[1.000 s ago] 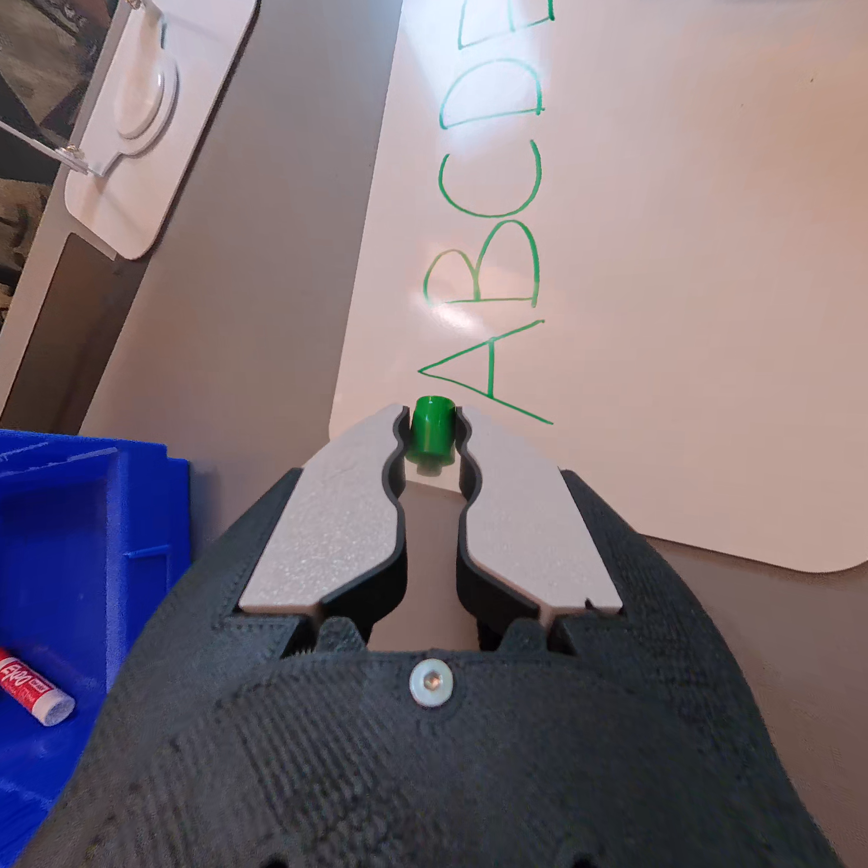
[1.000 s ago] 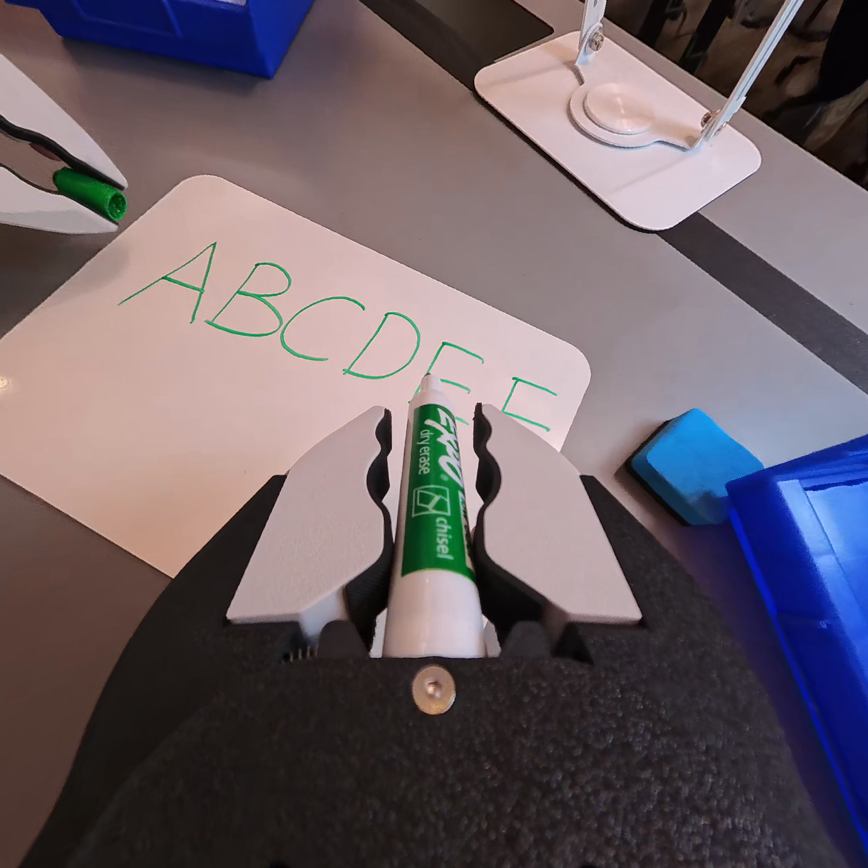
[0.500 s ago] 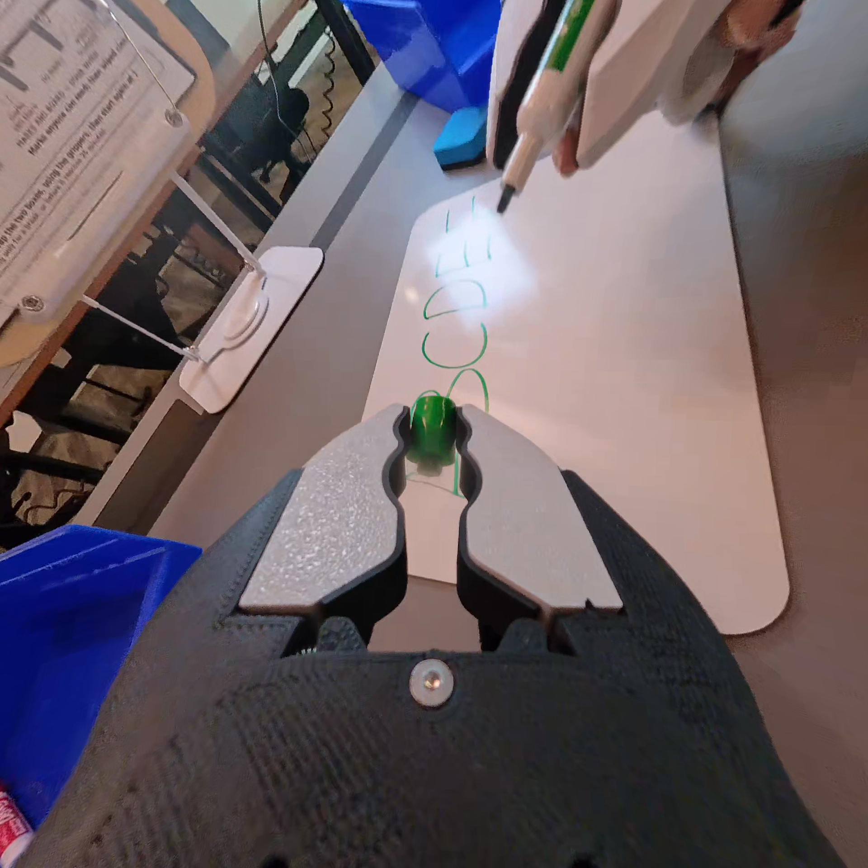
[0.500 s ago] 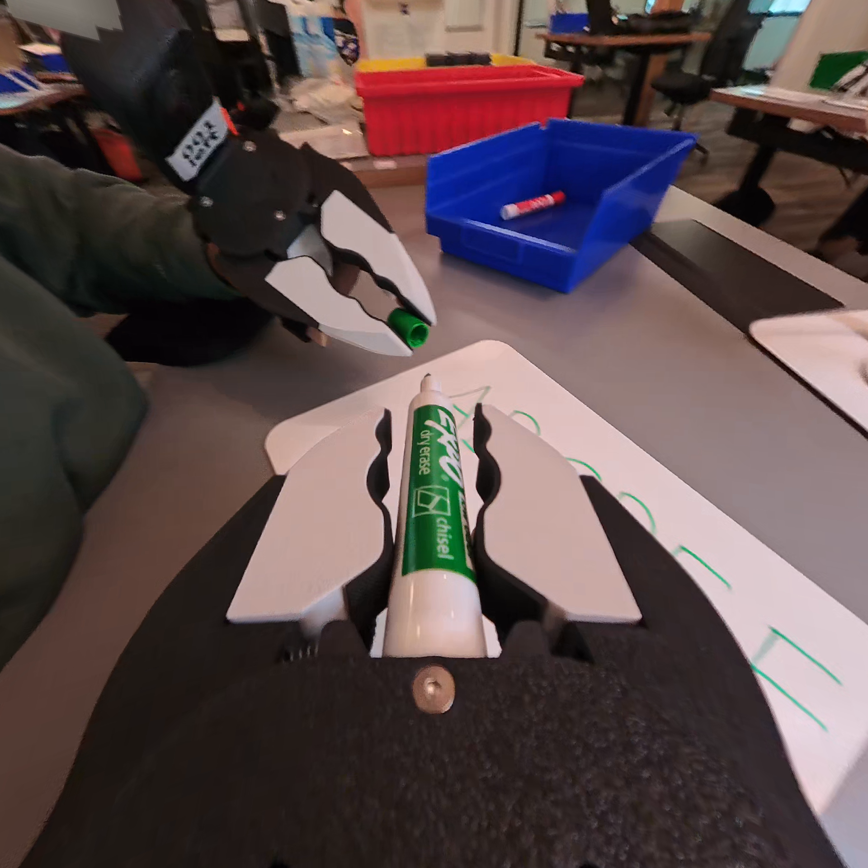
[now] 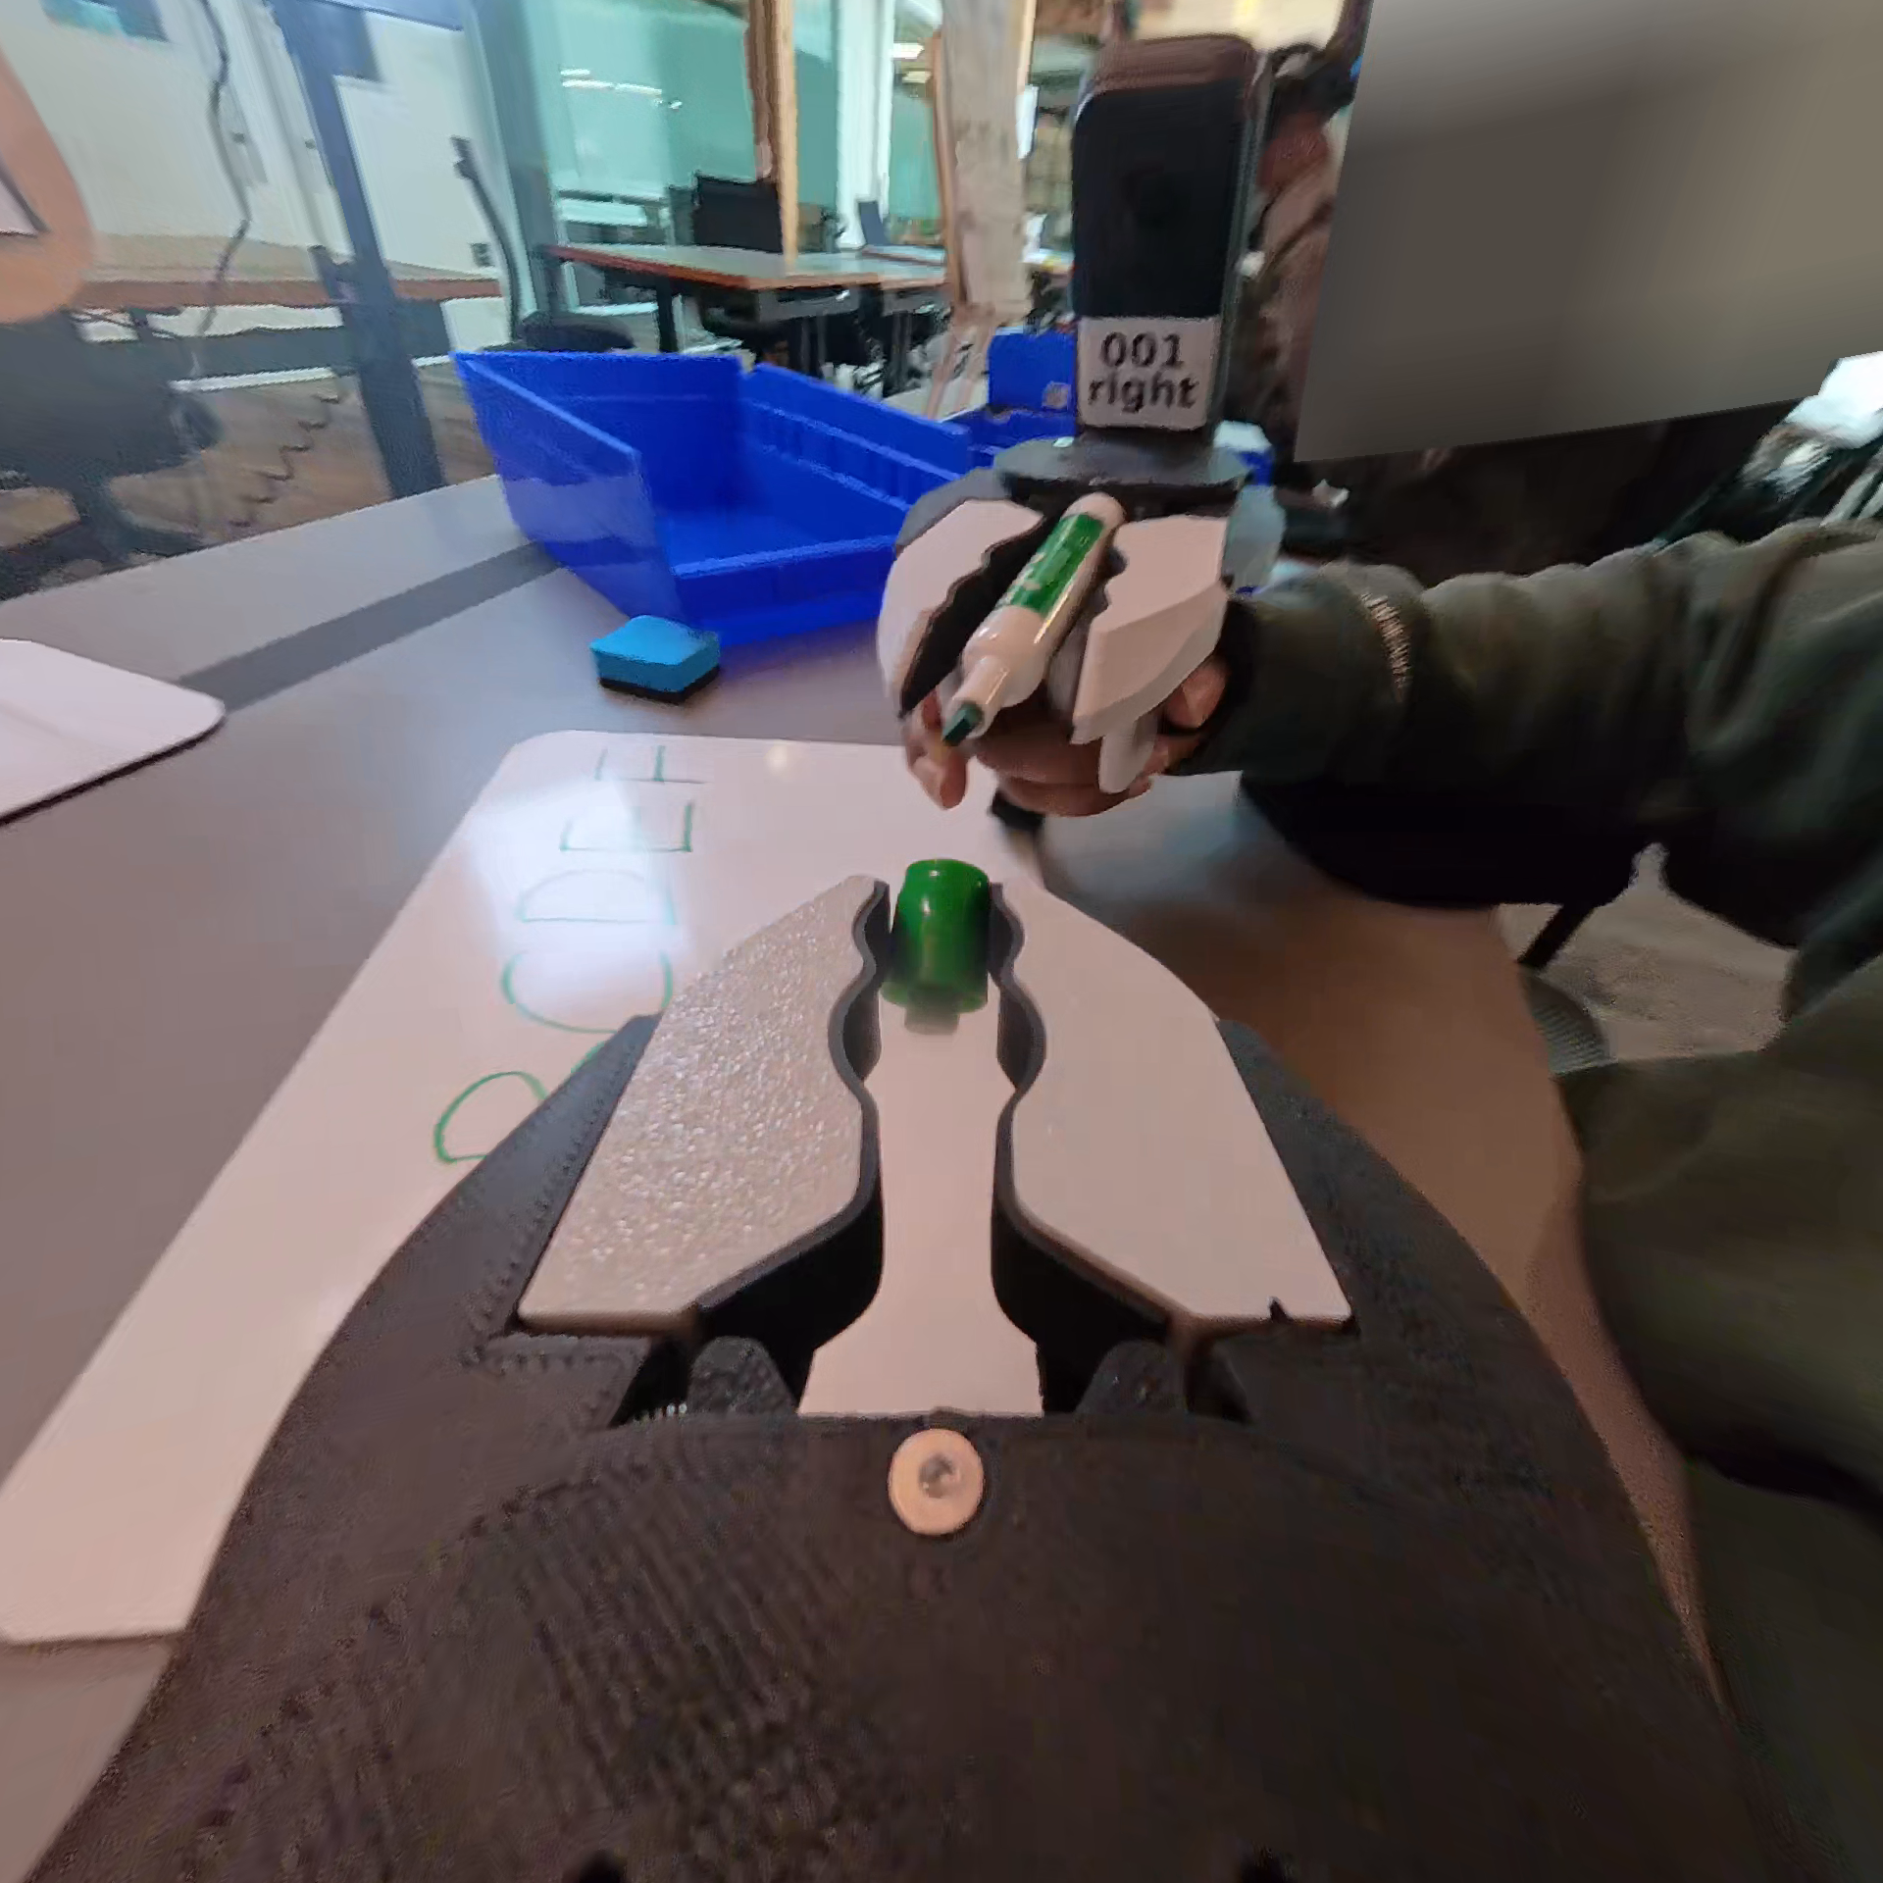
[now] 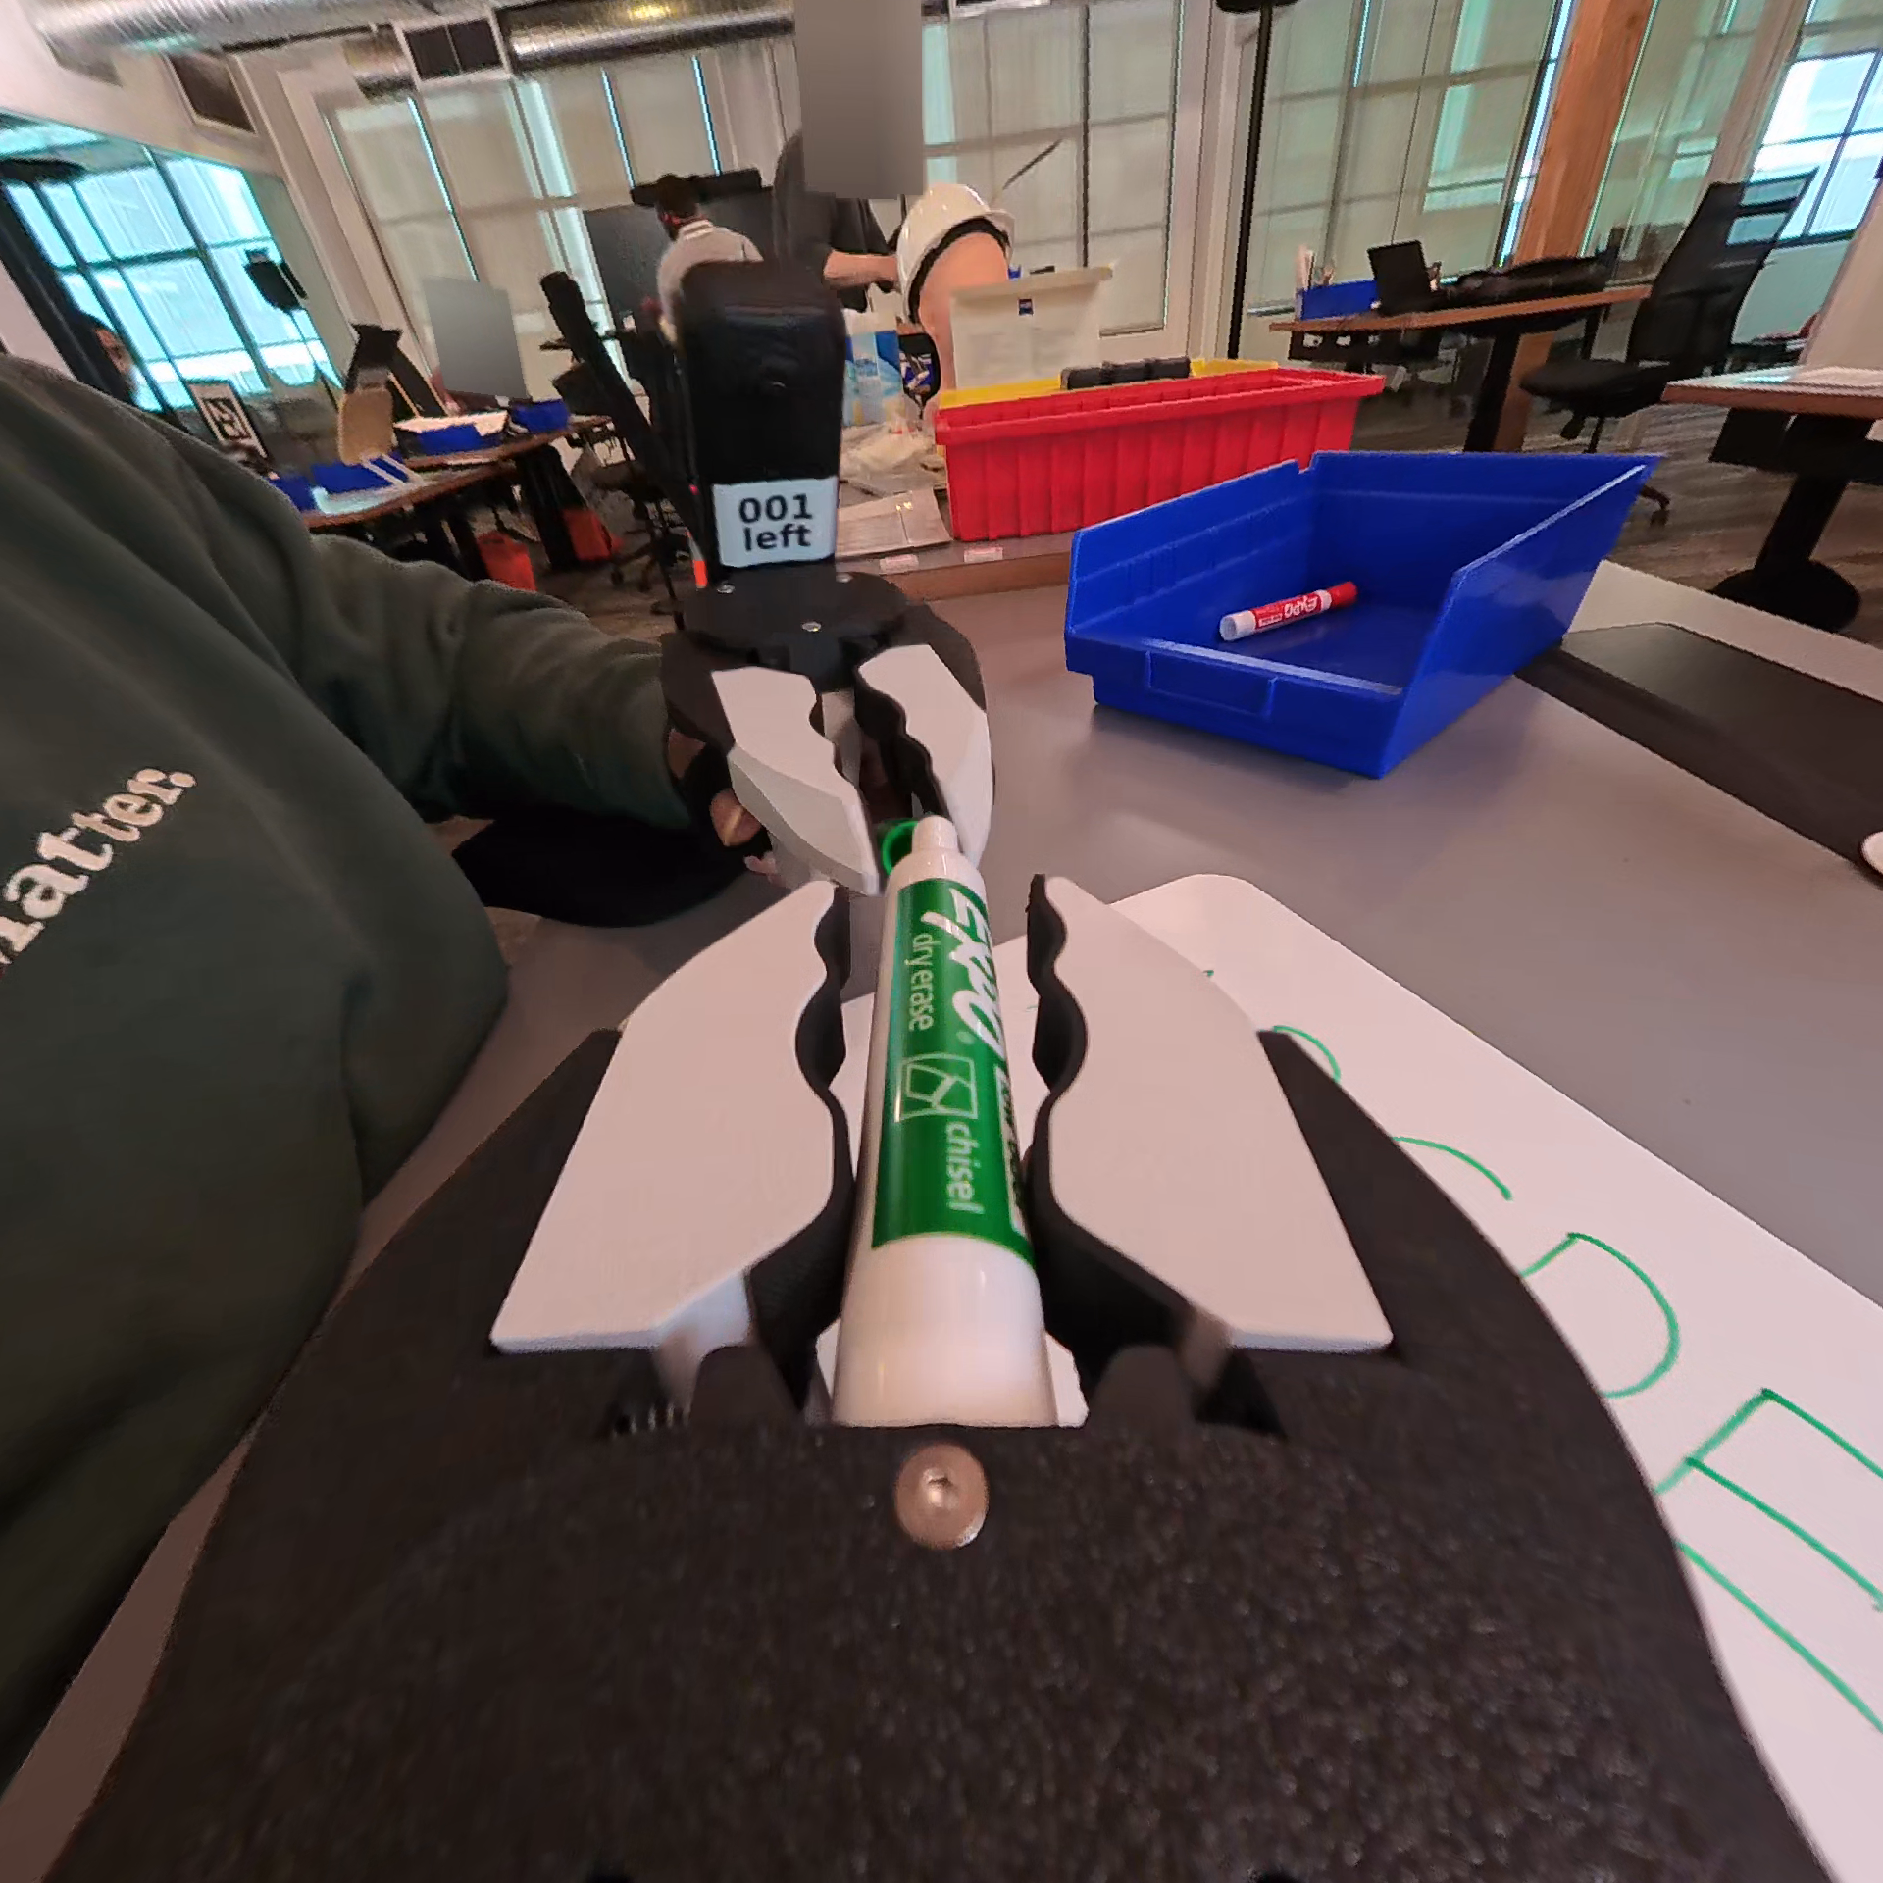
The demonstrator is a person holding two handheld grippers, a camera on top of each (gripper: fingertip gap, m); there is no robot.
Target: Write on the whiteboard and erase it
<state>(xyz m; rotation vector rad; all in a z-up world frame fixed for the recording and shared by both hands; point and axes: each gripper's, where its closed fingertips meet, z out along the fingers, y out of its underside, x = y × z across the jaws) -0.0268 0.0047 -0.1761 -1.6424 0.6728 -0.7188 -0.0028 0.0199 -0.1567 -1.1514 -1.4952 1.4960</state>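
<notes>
- Flat white rounded-corner whiteboard: lies on the grey table; a row of green handwritten letters runs along one long edge, unerased.
- Green-and-white dry-erase marker: uncapped, barrel clamped lengthwise between the pads of the right gripper, dark chisel tip raised above the board and pointed towards the cap.
- Small green cylindrical marker cap: pinched between the fingertips of the left gripper, held above the board, open end facing the marker's tip.
- Blue block eraser with a dark base: rests on the table just beyond the board's far end, beside a blue bin.
</notes>
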